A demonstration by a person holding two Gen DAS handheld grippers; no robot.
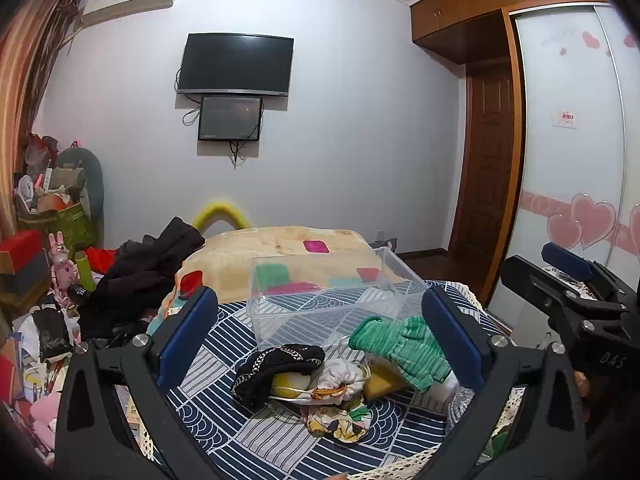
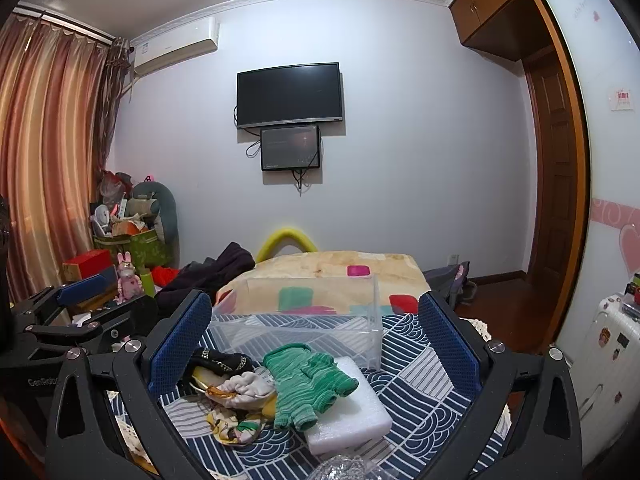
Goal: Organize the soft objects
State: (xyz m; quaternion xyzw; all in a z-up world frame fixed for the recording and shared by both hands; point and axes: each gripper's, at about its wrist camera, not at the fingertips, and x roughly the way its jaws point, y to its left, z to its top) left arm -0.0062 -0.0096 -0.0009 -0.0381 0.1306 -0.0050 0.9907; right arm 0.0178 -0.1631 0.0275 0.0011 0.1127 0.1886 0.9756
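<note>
A pile of soft things lies on a blue-and-white patterned cloth (image 1: 248,436): a green knit glove (image 1: 404,346) (image 2: 310,380), a black cloth with gold trim (image 1: 276,368) (image 2: 218,360), a white bundle (image 1: 340,378) (image 2: 246,386), a floral cloth (image 1: 340,420) (image 2: 230,428) and a white foam block (image 2: 352,416). A clear plastic box (image 1: 328,296) (image 2: 304,320) stands empty behind the pile. My left gripper (image 1: 320,336) is open and empty, above the pile. My right gripper (image 2: 316,344) is open and empty, also over the pile.
A beige blanket with coloured patches (image 1: 280,248) covers the bed beyond the box. Dark clothes (image 1: 152,272) lie heaped to the left. Clutter, boxes and a pink bunny toy (image 1: 62,268) fill the left side. A white suitcase (image 2: 608,352) stands at right.
</note>
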